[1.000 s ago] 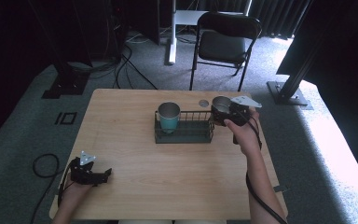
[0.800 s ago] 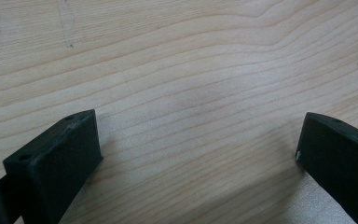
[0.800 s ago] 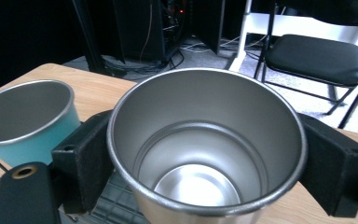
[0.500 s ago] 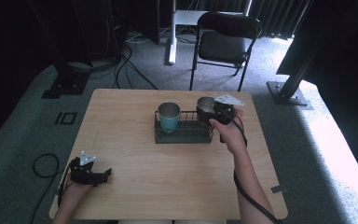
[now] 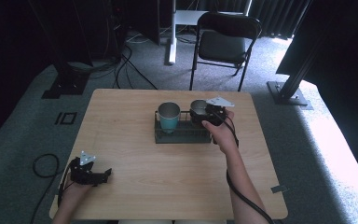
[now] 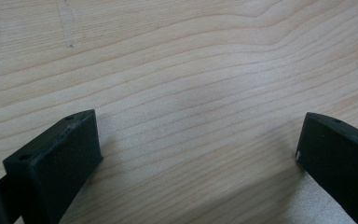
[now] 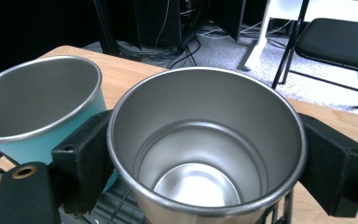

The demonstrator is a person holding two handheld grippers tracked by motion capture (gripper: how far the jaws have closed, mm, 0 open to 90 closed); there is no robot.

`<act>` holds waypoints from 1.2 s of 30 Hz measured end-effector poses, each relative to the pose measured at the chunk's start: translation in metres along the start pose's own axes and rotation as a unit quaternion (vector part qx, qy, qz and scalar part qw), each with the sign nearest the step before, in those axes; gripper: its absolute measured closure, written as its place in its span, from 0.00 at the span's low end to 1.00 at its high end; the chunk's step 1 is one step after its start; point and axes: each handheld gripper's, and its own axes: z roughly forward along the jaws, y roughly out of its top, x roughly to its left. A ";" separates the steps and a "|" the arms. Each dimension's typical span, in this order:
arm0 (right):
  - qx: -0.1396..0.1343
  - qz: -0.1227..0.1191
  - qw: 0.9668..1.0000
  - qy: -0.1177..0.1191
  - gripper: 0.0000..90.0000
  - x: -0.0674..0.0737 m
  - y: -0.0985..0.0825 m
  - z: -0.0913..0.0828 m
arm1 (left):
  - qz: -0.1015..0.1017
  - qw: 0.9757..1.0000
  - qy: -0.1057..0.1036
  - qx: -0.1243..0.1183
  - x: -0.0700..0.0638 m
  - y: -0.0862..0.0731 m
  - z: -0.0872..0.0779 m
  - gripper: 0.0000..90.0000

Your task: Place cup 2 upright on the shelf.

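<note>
We see a light, pale wood table (image 5: 168, 172) with fine wavy grain lines. The wire rack (image 5: 182, 135) is black. One cup (image 7: 32, 116) is teal outside and dull silver inside; the other cup (image 7: 205, 140) is bare silver steel. Both grippers are black, the left gripper (image 5: 103, 174) and right gripper (image 5: 205, 115) alike, each topped with a pale grey plate.

Wooden table (image 5: 168, 186), wire rack (image 5: 182, 137) (black)
</note>
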 end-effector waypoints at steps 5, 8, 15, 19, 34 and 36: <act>0.009 -0.002 1.000 -0.003 0.15 0.000 -0.007 0.007 | 0.000 1.000 0.000 0.000 0.000 0.000 0.000 0.00; 0.013 -0.002 1.000 -0.004 0.15 0.000 -0.010 0.010 | 0.000 1.000 0.000 0.000 0.000 0.000 0.000 0.00; 0.024 -0.009 1.000 -0.006 0.15 0.003 -0.017 0.017 | 0.000 1.000 0.000 0.000 0.000 0.000 0.000 0.00; 0.026 -0.010 1.000 -0.006 0.15 0.003 -0.021 0.019 | 0.000 1.000 0.000 0.000 0.000 0.000 0.000 0.00; 0.031 -0.011 0.999 -0.007 0.15 0.004 -0.031 0.022 | 0.000 1.000 0.000 0.000 0.000 0.000 0.000 0.00; 0.030 -0.011 0.999 -0.006 0.15 0.004 -0.032 0.022 | 0.000 1.000 0.000 0.000 0.000 0.000 0.000 0.00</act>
